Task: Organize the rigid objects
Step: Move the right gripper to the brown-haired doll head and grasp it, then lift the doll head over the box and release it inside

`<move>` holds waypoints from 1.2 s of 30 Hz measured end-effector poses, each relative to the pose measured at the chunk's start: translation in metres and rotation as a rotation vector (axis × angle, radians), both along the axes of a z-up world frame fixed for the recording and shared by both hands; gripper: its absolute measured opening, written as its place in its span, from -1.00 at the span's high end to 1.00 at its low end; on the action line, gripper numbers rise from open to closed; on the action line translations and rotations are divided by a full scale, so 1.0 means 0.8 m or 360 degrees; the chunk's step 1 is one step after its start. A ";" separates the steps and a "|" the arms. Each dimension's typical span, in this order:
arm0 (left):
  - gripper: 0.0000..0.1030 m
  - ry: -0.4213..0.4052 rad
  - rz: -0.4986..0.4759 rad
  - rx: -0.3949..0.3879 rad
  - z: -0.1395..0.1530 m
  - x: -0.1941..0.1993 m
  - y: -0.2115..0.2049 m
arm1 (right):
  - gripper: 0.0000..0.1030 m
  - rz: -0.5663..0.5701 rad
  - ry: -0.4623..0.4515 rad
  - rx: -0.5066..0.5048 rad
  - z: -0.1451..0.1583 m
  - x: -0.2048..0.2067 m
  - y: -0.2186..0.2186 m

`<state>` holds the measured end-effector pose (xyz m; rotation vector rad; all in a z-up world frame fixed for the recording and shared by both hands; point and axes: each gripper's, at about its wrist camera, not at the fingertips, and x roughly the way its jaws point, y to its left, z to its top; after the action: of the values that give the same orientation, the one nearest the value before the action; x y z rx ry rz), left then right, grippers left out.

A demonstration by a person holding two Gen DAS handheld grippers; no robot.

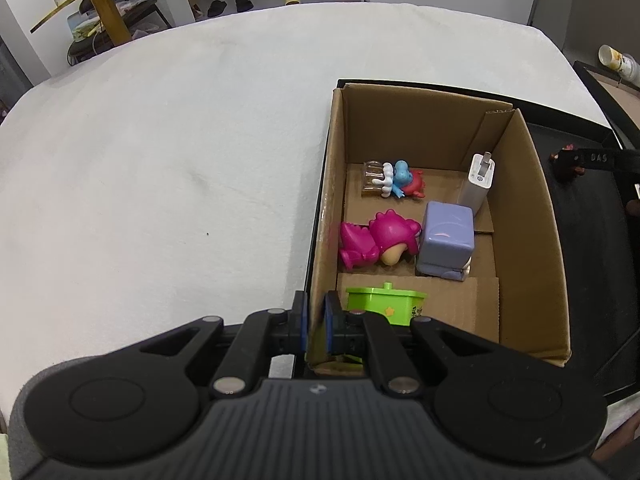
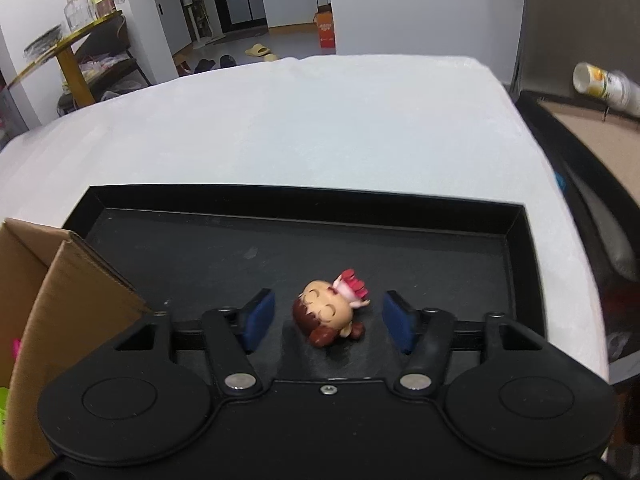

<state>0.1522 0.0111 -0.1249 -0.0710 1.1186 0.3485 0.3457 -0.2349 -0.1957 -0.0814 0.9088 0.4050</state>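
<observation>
A brown cardboard box (image 1: 536, 216) stands in a black tray (image 1: 580, 140) and holds a pink dinosaur figure (image 1: 376, 240), a lilac block toy (image 1: 448, 240), a white charger (image 1: 478, 180), a green toy (image 1: 384, 300) and small blue and red figures (image 1: 400, 180). My left gripper (image 1: 316, 312) is shut on the box's near left wall, one pad on each side. In the right wrist view a small brown-haired doll (image 2: 332, 312) lies on the tray floor (image 2: 280, 240). My right gripper (image 2: 328, 316) straddles it, both blue pads clear of the doll.
The tray sits on a table under a white cloth (image 1: 160, 140). The box corner (image 2: 72, 292) rises left of the right gripper. A tipped paper cup (image 2: 604, 88) and another dark-rimmed board (image 2: 592, 132) lie off the table's right side.
</observation>
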 end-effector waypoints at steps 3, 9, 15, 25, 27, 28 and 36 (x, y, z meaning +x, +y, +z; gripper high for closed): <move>0.85 0.0005 -0.0009 0.0029 -0.002 0.000 -0.003 | 0.39 0.0030 0.0013 0.0014 0.010 -0.002 0.000; 0.85 0.0013 -0.0021 0.0051 -0.001 0.001 -0.006 | 0.41 -0.0004 0.0080 0.0157 0.036 -0.003 -0.014; 0.85 0.0026 -0.0030 0.0075 -0.001 0.002 -0.009 | 0.41 0.0014 0.0104 0.0244 0.055 -0.011 -0.022; 0.85 0.0037 -0.0038 0.0083 -0.003 0.003 -0.009 | 0.50 0.0109 0.0068 0.0450 0.098 -0.034 -0.023; 0.85 0.0036 -0.0035 0.0080 -0.003 0.003 -0.009 | 0.70 0.0139 0.0061 0.0488 0.105 -0.037 -0.019; 0.85 0.0034 -0.0036 0.0080 -0.003 0.003 -0.009 | 0.70 0.0154 0.0064 0.0519 0.109 -0.039 -0.018; 0.85 0.0025 -0.0029 0.0056 -0.002 0.003 -0.006 | 0.73 0.0215 0.0086 0.0550 0.117 -0.043 -0.003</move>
<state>0.1547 0.0060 -0.1267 -0.0268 1.1274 0.3526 0.3110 -0.2374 -0.1021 0.1864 0.8773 0.6871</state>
